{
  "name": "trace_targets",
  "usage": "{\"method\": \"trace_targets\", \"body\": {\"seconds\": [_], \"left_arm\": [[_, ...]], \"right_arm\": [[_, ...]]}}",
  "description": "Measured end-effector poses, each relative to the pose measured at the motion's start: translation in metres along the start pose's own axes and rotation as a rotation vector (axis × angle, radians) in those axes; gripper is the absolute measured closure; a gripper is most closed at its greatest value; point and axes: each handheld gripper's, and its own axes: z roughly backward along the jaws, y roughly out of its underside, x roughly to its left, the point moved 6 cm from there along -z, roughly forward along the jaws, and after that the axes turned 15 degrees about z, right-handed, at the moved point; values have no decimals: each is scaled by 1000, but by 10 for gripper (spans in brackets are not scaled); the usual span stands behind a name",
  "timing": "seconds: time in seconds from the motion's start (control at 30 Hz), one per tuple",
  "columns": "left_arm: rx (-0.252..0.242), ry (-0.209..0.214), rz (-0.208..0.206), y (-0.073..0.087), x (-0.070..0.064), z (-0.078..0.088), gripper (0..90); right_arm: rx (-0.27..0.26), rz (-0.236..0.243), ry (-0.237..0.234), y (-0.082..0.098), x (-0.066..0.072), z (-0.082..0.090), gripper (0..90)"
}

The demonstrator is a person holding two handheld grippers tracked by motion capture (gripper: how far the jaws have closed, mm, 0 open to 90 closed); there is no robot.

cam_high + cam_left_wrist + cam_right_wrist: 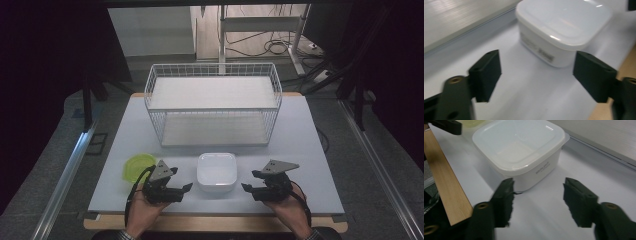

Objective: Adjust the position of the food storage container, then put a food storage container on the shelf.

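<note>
White lidded container [216, 171] sits in front of the wire basket [213, 102], lid on; left gripper [186, 188] and right gripper [246, 187] flank it, jaws open and empty, lined up for a two-sided approach

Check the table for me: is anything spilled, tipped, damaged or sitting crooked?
Nothing stands out. The square white plastic container sits flat with its lid on, between the open left gripper and right gripper. The round yellow-green plastic lid lies flat on the table, and the white wire basket stands upright behind.
</note>
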Motion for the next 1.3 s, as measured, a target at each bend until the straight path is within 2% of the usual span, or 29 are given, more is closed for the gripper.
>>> {"method": "trace_targets", "body": {"seconds": [0.03,0.07,0.23,0.4,0.5,0.73,0.87,1.0,1.03,1.1,1.13,1.2,1.23,1.3], "left_arm": [[-4,26,5,1,-1,2,203],[-4,43,10,5,-1,6,166],[0,26,-2,8,1,6,67],[-2,49,-7,8,0,2,43],[13,59,-24,10,-1,-4,28],[51,58,-37,7,-8,-13,20],[81,48,-35,2,-10,-20,19],[80,28,-27,-3,-9,-23,10],[61,46,-4,-8,-9,-23,3],[55,57,10,-10,-9,-24,4],[51,71,26,-14,-9,-25,11],[49,71,27,-16,-9,-27,19],[51,70,28,-17,-9,-28,24],[52,63,25,-22,-8,-31,40]], "right_arm": [[0,0,0,0,0,0,350],[-9,-7,-3,3,0,0,288],[2,-24,-3,9,-1,-4,201],[-2,-23,-4,8,0,-6,146],[-19,-62,-20,6,1,-9,88],[-42,-67,-29,1,-2,-11,64],[-33,-46,-16,-4,-2,-15,43],[-16,-42,-12,-6,-4,-18,17],[-17,-62,-12,-9,-5,-20,15],[-18,-73,-18,-10,-5,-21,14],[-12,-93,-31,-13,-6,-24,29],[-7,-99,-36,-15,-6,-25,43],[-8,-106,-35,-18,-7,-25,86],[-8,-110,-40,-22,-9,-26,118]]}}
